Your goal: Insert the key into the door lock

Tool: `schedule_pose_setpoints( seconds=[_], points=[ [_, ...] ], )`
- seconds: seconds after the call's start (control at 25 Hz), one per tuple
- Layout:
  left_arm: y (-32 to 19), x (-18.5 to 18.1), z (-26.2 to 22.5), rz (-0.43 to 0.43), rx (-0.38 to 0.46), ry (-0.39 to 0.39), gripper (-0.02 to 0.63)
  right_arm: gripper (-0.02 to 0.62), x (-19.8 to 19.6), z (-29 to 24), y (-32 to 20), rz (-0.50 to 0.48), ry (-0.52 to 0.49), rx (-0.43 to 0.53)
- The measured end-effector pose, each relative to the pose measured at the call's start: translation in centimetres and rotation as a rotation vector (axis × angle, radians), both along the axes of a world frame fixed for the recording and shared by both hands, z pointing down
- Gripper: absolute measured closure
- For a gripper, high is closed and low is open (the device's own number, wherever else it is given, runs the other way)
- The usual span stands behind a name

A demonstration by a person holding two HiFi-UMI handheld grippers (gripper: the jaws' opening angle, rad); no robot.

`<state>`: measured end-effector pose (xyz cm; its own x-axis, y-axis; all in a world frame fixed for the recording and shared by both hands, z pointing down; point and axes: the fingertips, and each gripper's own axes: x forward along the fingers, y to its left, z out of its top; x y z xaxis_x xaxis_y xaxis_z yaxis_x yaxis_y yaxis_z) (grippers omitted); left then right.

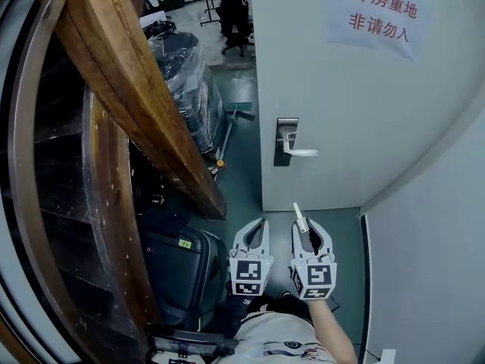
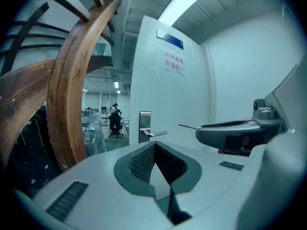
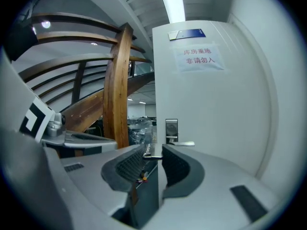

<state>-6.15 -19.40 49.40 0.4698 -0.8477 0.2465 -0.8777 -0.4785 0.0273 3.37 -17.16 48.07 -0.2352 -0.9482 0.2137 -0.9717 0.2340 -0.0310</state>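
The white door point(image 1: 356, 105) stands ahead with a steel lock plate point(image 1: 286, 141) and lever handle point(image 1: 301, 152) near its left edge. My right gripper point(image 1: 311, 230) is shut on a small key point(image 1: 299, 217), whose blade sticks forward toward the door, still well short of the lock. In the right gripper view the key point(image 3: 149, 156) sits crosswise between the pads, and the lock plate point(image 3: 171, 130) lies straight beyond. My left gripper point(image 1: 256, 230) is beside it, shut and empty. From the left gripper point(image 2: 156, 147) view the lock plate point(image 2: 145, 126) is ahead and the key point(image 2: 188, 126) shows at right.
A slanted wooden stair beam point(image 1: 136, 89) fills the left. Plastic-wrapped goods point(image 1: 189, 82) and a black case point(image 1: 178, 268) stand beneath it. A white wall point(image 1: 432, 264) closes the right. A paper sign point(image 1: 383, 12) hangs on the door. A person point(image 1: 233, 14) sits far beyond.
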Motion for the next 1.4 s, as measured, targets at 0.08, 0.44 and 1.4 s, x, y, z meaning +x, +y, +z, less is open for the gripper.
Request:
schedule_pose_setpoints(
  seconds=[0.08, 0.44, 1.4],
  points=[
    [-0.5, -0.2, 0.9, -0.003, -0.017, -0.002, 0.601, 0.477, -0.1, 1.1, -0.7, 0.001, 0.017, -0.021],
    [-3.0, -1.4, 4.3, -0.085, -0.037, -0.011, 0.601, 0.478, 1.0, 5.8, -5.7, -0.018, 0.033, -0.052],
    [-9.8, -0.3, 17.6, -0.140, -0.015, 0.003, 0.601, 0.477, 2.8, 17.1, -22.9, -0.064, 0.082, -0.002]
  ],
)
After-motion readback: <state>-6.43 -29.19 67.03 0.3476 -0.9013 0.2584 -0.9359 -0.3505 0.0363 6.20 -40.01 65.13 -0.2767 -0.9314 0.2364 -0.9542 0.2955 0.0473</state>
